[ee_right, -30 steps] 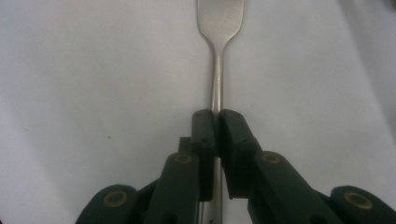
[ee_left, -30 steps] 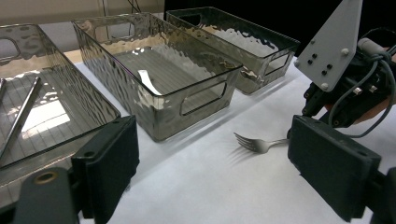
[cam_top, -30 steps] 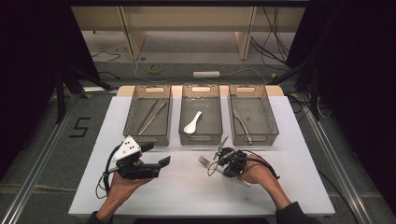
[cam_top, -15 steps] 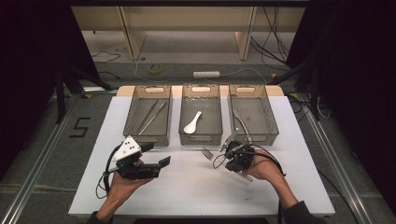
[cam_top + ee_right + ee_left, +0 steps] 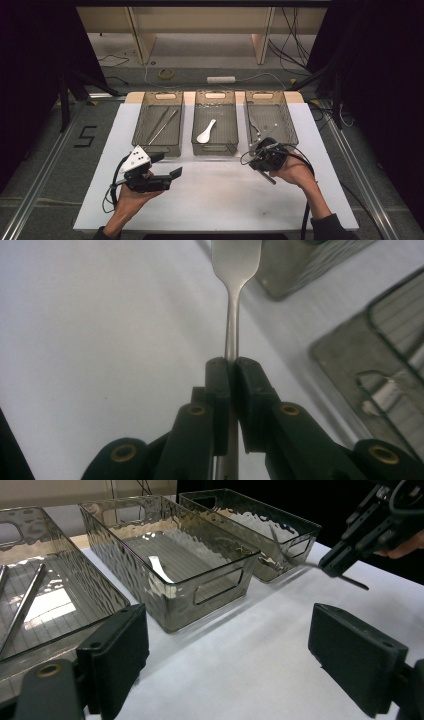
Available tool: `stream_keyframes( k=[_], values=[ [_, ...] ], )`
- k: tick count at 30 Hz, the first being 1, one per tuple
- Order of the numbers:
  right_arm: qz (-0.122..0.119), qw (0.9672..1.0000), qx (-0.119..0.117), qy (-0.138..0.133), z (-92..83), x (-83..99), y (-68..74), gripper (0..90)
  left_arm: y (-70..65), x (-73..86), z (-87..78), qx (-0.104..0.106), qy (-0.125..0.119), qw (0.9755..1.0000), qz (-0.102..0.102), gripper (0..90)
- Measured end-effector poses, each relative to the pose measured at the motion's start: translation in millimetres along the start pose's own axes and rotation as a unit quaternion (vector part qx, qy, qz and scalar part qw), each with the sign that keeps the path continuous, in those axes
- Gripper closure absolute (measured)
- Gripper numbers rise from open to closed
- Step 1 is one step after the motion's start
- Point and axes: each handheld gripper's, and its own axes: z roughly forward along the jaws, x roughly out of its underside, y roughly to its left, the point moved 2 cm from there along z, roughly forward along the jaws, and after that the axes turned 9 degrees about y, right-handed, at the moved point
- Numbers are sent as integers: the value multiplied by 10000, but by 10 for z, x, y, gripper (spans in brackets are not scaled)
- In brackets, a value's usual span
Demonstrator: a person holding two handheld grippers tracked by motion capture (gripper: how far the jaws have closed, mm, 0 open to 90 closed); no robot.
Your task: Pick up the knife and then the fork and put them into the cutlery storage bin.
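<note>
Across three bins (image 5: 215, 150): tongs (image 5: 161, 125), spoon (image 5: 206, 132), cutlery; right gripper (image 5: 232, 371) clamps fork (image 5: 235, 270); left gripper (image 5: 227, 655) agape.

dim room, grey floor (image 5: 45, 150) with cables, wooden shelving (image 5: 200, 20) behind, white-topped table (image 5: 220, 200)

Three clear bins (image 5: 215, 148) — one white spoon (image 5: 205, 132), one fork (image 5: 234, 270), two grippers (image 5: 165, 172).

We see our left gripper (image 5: 227, 667), fingers (image 5: 117, 655) wide apart above the white desk (image 5: 240, 670). Three clear bins (image 5: 170, 565) stand ahead. At right, our right gripper (image 5: 345, 560) holds a fork (image 5: 287, 555).
</note>
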Motion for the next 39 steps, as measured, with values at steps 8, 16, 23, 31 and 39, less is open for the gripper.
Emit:
stream_keyframes(
  k=[8, 16, 23, 31, 39],
  values=[
    [365, 9984, 18, -431, -229, 2, -240, 850, 1, -1, 2, -16, -11, 10000, -6, 158],
    [669, 9951, 143, -709, -402, -129, -532, 850, 1, -2, 1, -9, -33, 10000, -24, 159],
    [1046, 9901, 249, -906, -499, -227, -807, 850, 0, -1, 0, -3, -18, 10000, -2, 159],
    [1489, 9830, 410, -996, -508, -314, -1076, 849, 0, 0, 3, 1, -12, 10000, 2, 159],
    [1807, 9768, 492, -1037, -411, -387, -1231, 849, -4, -3, -1, 6, -39, 10000, -11, 159]
  ],
)
